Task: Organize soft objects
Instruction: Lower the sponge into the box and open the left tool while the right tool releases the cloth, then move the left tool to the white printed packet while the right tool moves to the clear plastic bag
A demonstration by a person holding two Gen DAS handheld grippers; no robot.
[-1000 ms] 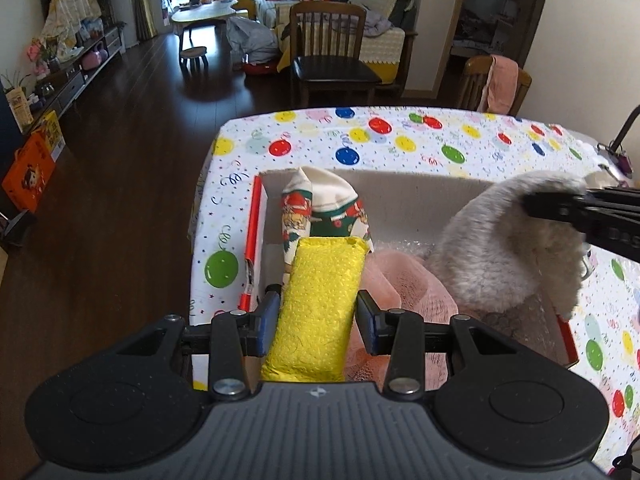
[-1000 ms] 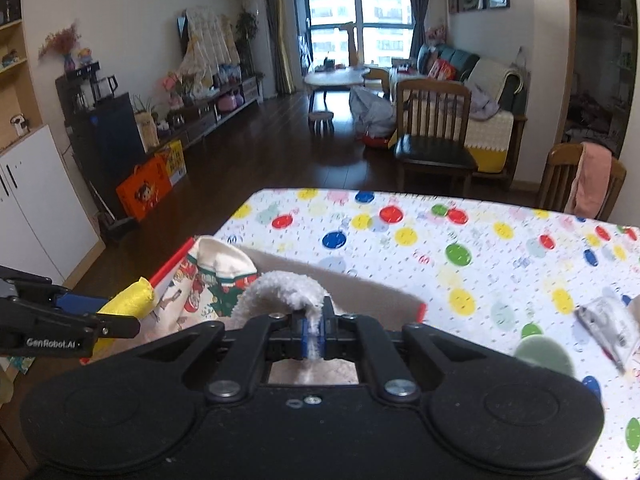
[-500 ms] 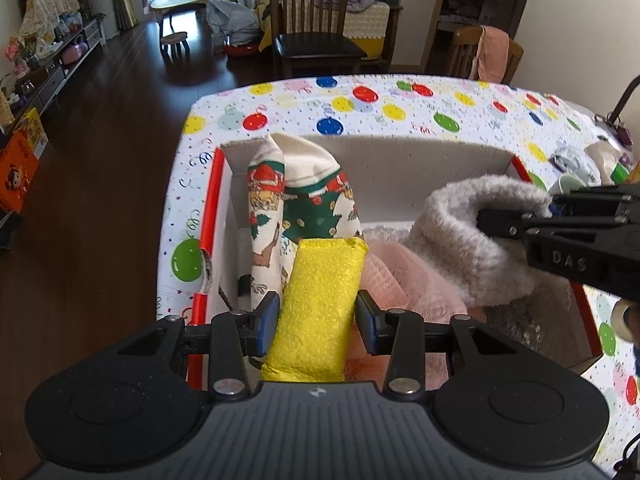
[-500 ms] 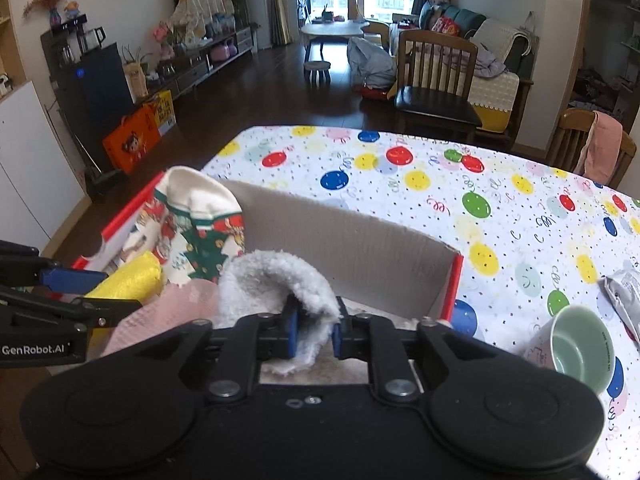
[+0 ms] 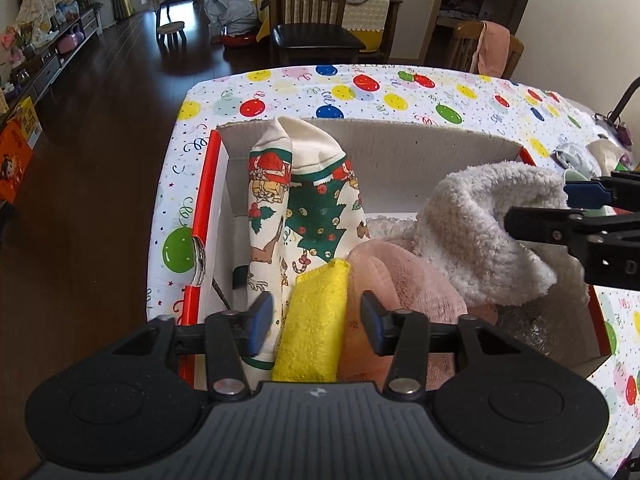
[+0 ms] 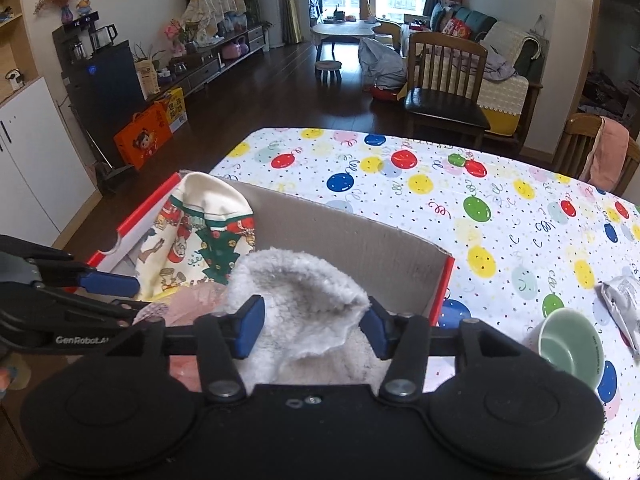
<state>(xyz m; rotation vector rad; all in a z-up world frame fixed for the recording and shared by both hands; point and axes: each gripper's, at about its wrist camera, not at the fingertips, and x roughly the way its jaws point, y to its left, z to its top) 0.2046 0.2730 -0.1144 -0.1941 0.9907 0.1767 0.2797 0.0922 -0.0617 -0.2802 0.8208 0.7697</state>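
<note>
A cardboard box (image 5: 400, 152) with red edges stands on the balloon-print tablecloth and holds soft things. A yellow sponge (image 5: 316, 324) stands between the fingers of my left gripper (image 5: 316, 320), whose jaws are opening; gaps show on both sides, so the pads are off it. Behind it lean a Christmas-print cloth (image 5: 304, 200) and a pink cloth (image 5: 396, 276). A fluffy white-grey towel (image 6: 296, 296) lies in the box between the fingers of my right gripper (image 6: 312, 328), whose jaws are opening too and stand clear of it. In the left wrist view the towel (image 5: 488, 224) sags beside the right gripper (image 5: 580, 204).
A pale green cup (image 6: 568, 348) and a silver snack packet (image 6: 620, 304) lie on the tablecloth (image 6: 400, 184) right of the box. Wooden chairs (image 6: 444, 84) stand beyond the table's far edge, one with a pink cloth (image 6: 608, 152) on it. Dark wood floor lies to the left.
Both grippers sank toward the box and both sets of jaws spread. The right one let go of the fluffy towel, and the left one came off the yellow sponge.
</note>
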